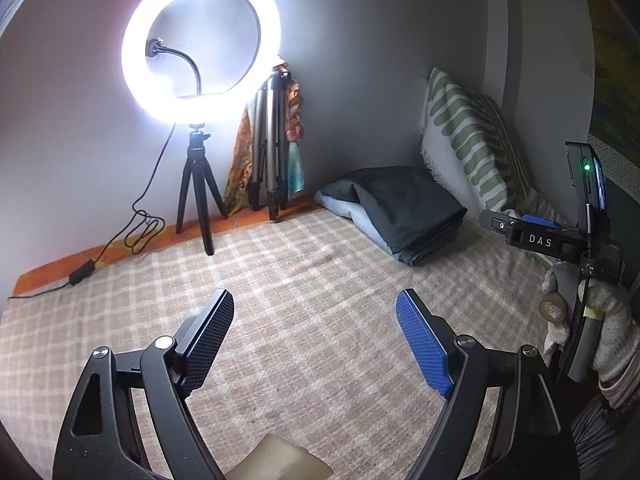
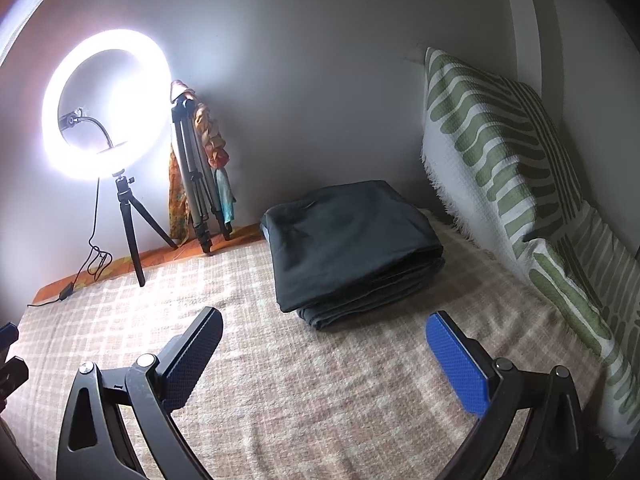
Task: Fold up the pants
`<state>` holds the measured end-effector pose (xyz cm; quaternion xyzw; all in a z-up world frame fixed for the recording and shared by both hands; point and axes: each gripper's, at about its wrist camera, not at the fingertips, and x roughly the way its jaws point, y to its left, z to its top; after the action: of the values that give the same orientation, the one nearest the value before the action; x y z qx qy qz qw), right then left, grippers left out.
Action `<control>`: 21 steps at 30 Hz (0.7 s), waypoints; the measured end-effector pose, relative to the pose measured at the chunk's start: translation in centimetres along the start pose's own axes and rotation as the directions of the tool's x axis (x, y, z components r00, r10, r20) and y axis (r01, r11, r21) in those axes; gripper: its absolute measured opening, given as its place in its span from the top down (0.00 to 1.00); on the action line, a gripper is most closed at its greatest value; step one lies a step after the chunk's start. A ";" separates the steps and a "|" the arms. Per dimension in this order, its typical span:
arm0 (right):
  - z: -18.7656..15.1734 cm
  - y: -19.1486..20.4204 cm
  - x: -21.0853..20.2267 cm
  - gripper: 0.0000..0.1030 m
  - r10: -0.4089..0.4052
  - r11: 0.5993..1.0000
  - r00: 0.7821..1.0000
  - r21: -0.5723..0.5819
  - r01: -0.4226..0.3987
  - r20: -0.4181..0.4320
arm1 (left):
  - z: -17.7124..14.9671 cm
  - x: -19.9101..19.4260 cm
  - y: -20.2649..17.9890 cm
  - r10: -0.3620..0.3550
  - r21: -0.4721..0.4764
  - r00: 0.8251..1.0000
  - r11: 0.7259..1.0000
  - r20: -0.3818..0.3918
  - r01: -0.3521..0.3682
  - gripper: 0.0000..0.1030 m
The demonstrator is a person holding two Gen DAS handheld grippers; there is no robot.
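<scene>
1. Pants [image 2: 352,248] are lying as a neat dark folded stack in the middle of the right wrist view, on the checked blanket [image 2: 320,380], just beside the striped pillow [image 2: 492,152].
2. Left gripper [image 1: 316,340] is hovering low in its frame, jaws spread, pinching nothing.
3. Right gripper [image 2: 324,356] is likewise hanging spread and empty.
4. Folding is looking finished; nothing seems left.
</scene>
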<state>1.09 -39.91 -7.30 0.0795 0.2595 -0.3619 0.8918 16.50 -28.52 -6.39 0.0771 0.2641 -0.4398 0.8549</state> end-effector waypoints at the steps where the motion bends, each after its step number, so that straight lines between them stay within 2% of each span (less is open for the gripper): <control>1: 0.0 0.1 0.1 0.00 -0.003 1.000 1.000 -0.003 0.003 0.001 | 0.0 0.0 0.1 0.002 0.000 1.000 1.000 -0.001 -0.002 0.18; 5: -0.1 0.2 0.2 0.00 -0.002 1.000 1.000 -0.001 0.002 0.000 | -0.1 -0.1 0.4 0.007 -0.006 1.000 1.000 0.006 -0.007 0.05; 21: -0.1 0.2 0.4 0.00 0.001 1.000 1.000 -0.005 -0.001 -0.002 | -0.1 -0.2 0.7 0.011 -0.013 1.000 1.000 0.006 -0.011 0.04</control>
<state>1.42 -39.95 -7.64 0.0777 0.2613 -0.3609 0.8919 16.91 -27.96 -6.43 0.0716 0.2638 -0.4336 0.8586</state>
